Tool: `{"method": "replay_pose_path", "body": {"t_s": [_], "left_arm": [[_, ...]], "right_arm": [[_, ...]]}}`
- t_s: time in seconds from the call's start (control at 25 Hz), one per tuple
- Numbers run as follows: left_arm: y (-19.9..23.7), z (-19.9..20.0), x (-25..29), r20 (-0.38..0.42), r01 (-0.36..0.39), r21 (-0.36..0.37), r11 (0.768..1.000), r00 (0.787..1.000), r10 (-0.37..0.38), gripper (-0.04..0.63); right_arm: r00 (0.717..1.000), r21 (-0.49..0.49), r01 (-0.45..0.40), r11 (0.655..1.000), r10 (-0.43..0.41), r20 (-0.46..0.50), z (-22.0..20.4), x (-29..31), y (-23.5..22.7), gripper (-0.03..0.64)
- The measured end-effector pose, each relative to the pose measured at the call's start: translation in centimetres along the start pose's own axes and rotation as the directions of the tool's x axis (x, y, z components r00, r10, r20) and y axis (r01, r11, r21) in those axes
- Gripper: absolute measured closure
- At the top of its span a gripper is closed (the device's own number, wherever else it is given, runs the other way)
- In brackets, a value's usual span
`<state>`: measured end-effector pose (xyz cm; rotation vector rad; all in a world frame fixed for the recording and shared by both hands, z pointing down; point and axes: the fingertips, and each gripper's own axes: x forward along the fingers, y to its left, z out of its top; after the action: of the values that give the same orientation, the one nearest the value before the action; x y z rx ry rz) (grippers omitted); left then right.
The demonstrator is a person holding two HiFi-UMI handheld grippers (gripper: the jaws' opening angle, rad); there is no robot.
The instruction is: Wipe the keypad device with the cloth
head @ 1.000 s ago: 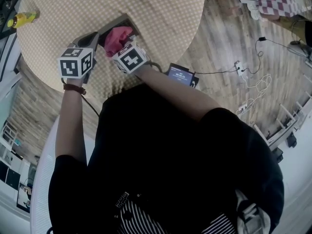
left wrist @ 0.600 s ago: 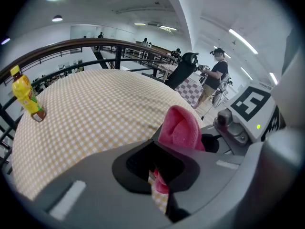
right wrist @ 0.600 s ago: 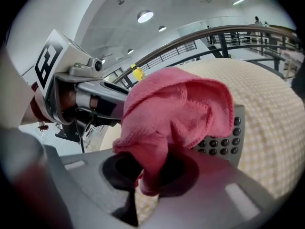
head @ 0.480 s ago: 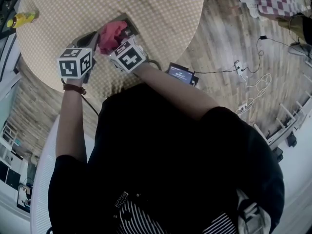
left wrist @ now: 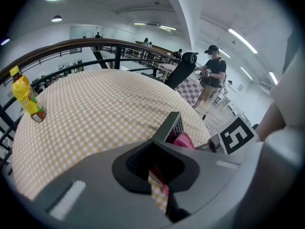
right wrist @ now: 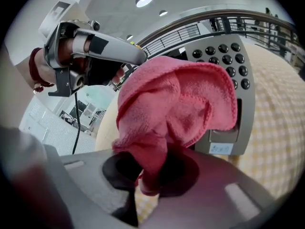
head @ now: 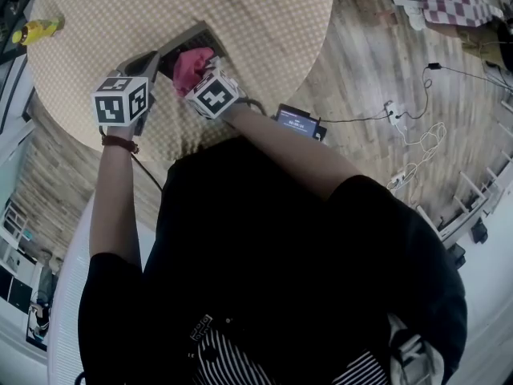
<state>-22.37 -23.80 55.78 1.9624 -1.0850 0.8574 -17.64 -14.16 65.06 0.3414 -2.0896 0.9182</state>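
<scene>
Two grippers meet over the near edge of the round table (head: 240, 14), which is covered in a tan checked cloth. The right gripper (right wrist: 147, 175) has its jaws pressed together on a bunched fold of the pink cloth (right wrist: 176, 99). The rest of the cloth billows up and lies against the face of the grey keypad device (right wrist: 228, 66), covering its left part. The rows of dark round keys stay bare to the right, and a small label shows at the device's lower end.

The left gripper (left wrist: 159, 168) comes in from the left, and its jaws are drawn in close, pinching a corner of the keypad device. The device stands tilted, one end raised off the table, close to the near edge and between the two grippers.

A yellow bottle (left wrist: 26, 97) stands upright by the table's left edge, well apart from the device. Beyond the far edge runs a dark railing, and a person in a cap (left wrist: 212, 78) stands further back.
</scene>
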Motion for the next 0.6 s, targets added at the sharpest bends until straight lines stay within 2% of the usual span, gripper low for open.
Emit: {"method": "replay_pose_path", "body": {"t_s": [0.12,0.24,0.32,0.44,0.6], "left_arm": [[0.0,-0.2,-0.1,0.004,0.011,-0.023,1.000,1.000,-0.011,0.594],[-0.2,-0.3,0.2,0.054,0.035,-0.091,0.995,0.998,-0.030,0.594],[-0.3,-0.2,-0.5,0.118,0.053,-0.166,0.985,0.992,-0.034,0.592],[-0.5,0.1,-4.1,0.243,0.073,-0.268,0.961,0.970,-0.006,0.592],[-2.9,0.0,-8.9,0.351,0.074,-0.307,0.949,0.936,0.041,0.592]], "right_arm": [[0.999,-0.006,-0.013,1.000,0.012,-0.041,-0.6,-0.2,0.1,0.546],[0.998,-0.021,-0.052,0.998,0.051,-0.037,-0.6,-1.9,0.6,0.546],[0.997,-0.053,-0.077,0.996,0.077,-0.001,0.1,-3.7,1.5,0.546],[0.992,-0.069,-0.090,0.994,0.095,0.080,1.9,-7.4,3.0,0.546],[0.970,-0.121,-0.066,0.990,0.093,0.226,4.8,-13.4,4.3,0.546]]}}
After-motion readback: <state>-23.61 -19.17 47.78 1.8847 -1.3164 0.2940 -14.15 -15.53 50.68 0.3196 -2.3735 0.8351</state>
